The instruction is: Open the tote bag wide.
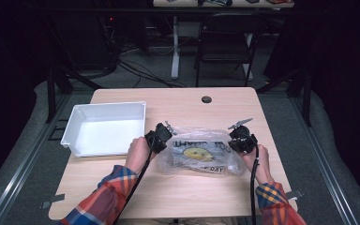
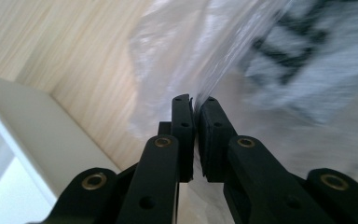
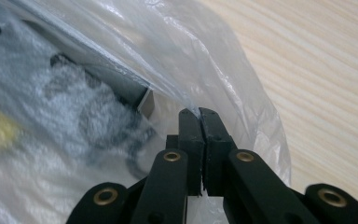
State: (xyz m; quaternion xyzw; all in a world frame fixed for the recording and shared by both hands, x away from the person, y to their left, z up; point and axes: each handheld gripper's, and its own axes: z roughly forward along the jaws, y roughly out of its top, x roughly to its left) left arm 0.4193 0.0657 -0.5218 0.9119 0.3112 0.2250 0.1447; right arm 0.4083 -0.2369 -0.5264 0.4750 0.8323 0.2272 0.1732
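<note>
A clear plastic bag [image 1: 199, 154] with black lettering and a yellow smiley face lies on the wooden table [image 1: 178, 192]. My left gripper [image 1: 163, 137] is at the bag's left end. Its jaws are shut on a fold of the bag's film [image 2: 200, 60], which runs up from between the pads. My right gripper [image 1: 238, 139] is at the bag's right end, and its jaws pinch the bag's edge [image 3: 186, 60] too. The bag's printed side shows blurred behind both pairs of jaws.
A white plastic bin [image 1: 104, 127] stands on the table's left half, just left of my left hand; its wall [image 2: 32, 135] is close beside my left gripper. A cable hole [image 1: 206, 99] sits near the far edge. A chair and desk legs stand beyond the table.
</note>
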